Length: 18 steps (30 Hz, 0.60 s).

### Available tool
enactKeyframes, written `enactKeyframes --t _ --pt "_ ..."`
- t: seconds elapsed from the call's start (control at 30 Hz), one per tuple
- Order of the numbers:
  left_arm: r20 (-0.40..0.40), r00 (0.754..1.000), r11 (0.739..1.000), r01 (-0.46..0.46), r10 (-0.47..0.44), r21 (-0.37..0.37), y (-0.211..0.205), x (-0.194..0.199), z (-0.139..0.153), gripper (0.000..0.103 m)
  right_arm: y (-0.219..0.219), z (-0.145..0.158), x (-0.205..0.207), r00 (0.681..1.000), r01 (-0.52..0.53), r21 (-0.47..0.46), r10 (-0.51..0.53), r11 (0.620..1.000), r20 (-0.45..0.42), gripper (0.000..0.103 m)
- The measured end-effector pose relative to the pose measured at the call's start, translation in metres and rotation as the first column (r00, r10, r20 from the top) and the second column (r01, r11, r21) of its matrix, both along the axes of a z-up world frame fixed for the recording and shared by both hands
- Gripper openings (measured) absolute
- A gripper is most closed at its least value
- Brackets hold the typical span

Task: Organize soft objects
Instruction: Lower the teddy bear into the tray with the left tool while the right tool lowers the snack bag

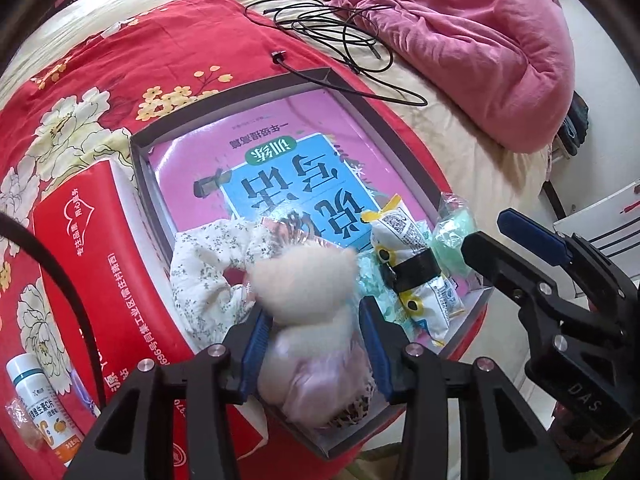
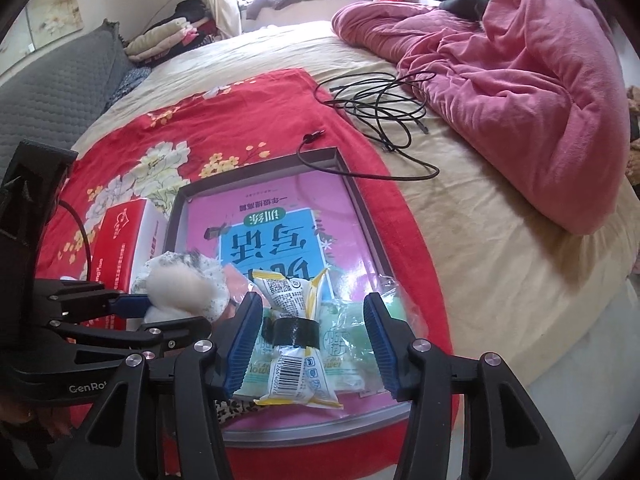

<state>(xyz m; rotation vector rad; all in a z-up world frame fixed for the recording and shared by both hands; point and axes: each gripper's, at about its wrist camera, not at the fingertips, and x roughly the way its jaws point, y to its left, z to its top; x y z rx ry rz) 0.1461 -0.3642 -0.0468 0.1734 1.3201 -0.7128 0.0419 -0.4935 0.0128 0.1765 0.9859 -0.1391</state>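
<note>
A shallow grey tray (image 1: 224, 100) holding a pink book (image 1: 280, 152) lies on a red floral cloth. My left gripper (image 1: 316, 340) is shut on a fluffy cream pom with lilac satin (image 1: 308, 300), just above the tray's near corner; the right wrist view shows that pom (image 2: 180, 288) at the left gripper (image 2: 172, 312). A yellow-white packet with a black band (image 2: 288, 332) lies in the tray on green tissue packs (image 2: 348, 344). My right gripper (image 2: 312, 344) hangs open over it, pads clear of the packet. A white floral scrunchie (image 1: 200, 276) lies beside the pom.
A red tissue box (image 1: 100, 260) stands left of the tray, with a small white bottle (image 1: 36, 396) beyond it. A black cable (image 2: 380, 120) crosses the bed and the tray's far corner. A pink quilt (image 2: 520, 72) is heaped at the right.
</note>
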Motion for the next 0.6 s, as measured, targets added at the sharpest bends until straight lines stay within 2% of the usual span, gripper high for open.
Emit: enactKeyframes --t 0.17,0.4,0.53,0.6 --pt "0.005 1.000 1.000 0.017 -0.017 -0.001 0.000 -0.002 0.005 0.046 0.000 0.001 -0.001 1.000 0.012 -0.002 -0.012 1.000 0.000 0.058" --pt "0.019 1.000 1.000 0.015 -0.015 -0.008 0.002 -0.006 0.016 0.056 0.000 0.006 -0.003 1.000 0.018 -0.014 -0.018 1.000 0.006 0.060" --pt "0.025 1.000 1.000 0.014 -0.014 -0.009 0.006 -0.009 0.023 0.057 -0.001 0.010 -0.006 1.000 0.028 -0.018 -0.028 0.999 0.012 0.064" --pt "0.030 0.999 1.000 0.011 -0.011 -0.010 0.009 -0.010 0.026 0.061 -0.002 0.011 -0.008 0.999 0.035 -0.022 -0.035 0.999 0.010 0.064"
